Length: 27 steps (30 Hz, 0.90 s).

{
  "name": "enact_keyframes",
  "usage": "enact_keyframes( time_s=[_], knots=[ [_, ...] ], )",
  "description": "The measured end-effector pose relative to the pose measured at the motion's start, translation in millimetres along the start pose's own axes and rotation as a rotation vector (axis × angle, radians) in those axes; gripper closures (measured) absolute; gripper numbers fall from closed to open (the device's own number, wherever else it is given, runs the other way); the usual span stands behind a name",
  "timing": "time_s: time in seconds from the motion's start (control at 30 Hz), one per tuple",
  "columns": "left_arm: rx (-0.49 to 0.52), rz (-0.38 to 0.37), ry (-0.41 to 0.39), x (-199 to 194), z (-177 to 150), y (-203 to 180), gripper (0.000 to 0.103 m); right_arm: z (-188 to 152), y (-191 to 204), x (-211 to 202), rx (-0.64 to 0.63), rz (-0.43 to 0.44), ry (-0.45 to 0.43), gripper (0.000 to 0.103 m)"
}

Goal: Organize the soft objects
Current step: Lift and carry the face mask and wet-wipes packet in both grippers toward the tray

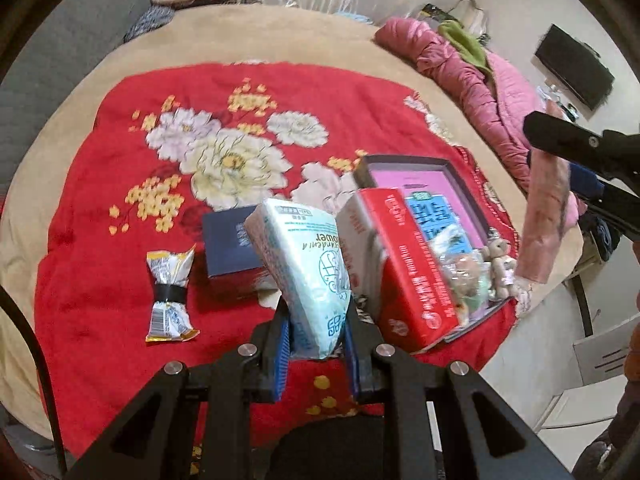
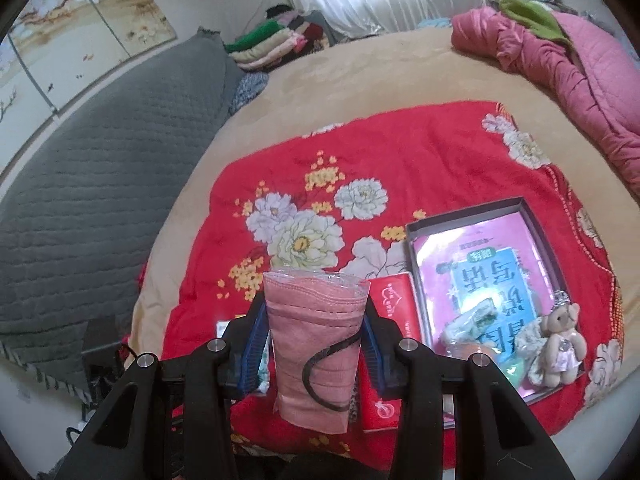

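My left gripper (image 1: 316, 340) is shut on a pale blue tissue pack (image 1: 304, 268), held up above the red flowered cloth (image 1: 224, 92). My right gripper (image 2: 316, 332) is shut on a pink face mask in a clear sleeve (image 2: 316, 344); the same mask (image 1: 548, 220) hangs at the right of the left wrist view. A shallow dark box (image 2: 472, 208) lies on the cloth and holds a pink and blue book (image 2: 492, 268), a small teddy bear (image 2: 564, 340) and other soft bits. A red tissue pack (image 1: 408, 268) leans against the box's left side.
A navy booklet (image 1: 228, 244) and a crumpled yellow and silver wrapper (image 1: 170, 292) lie on the cloth left of the held pack. A pink quilt (image 2: 568, 60) is heaped at the bed's far right. A grey headboard (image 2: 100, 152) and folded blankets (image 2: 264, 40) stand at the left.
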<state>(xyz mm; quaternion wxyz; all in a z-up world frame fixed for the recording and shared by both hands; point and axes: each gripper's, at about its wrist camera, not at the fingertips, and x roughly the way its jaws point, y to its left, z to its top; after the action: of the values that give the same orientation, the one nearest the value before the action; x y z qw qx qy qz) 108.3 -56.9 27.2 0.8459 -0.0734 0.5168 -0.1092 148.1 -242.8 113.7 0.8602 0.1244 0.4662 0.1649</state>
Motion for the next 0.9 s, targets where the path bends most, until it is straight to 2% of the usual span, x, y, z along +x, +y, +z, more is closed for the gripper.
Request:
enact_keyframes(
  time_s=[0.43, 0.67, 0.9],
  knots=[
    [0.118, -0.024, -0.081, -39, 16, -74, 0.08, -10, -52, -80, 0.031, -0.072, -0.125, 0.059],
    [0.199, -0.068, -0.068, -27, 25, -124, 0.08, -18, -100, -105, 0.081, -0.145, -0.139, 0.059],
    [0.257, -0.163, -0.009, 4, 28, -163, 0.08, -24, -139, -105, 0.138, -0.186, -0.127, 0.059]
  ],
)
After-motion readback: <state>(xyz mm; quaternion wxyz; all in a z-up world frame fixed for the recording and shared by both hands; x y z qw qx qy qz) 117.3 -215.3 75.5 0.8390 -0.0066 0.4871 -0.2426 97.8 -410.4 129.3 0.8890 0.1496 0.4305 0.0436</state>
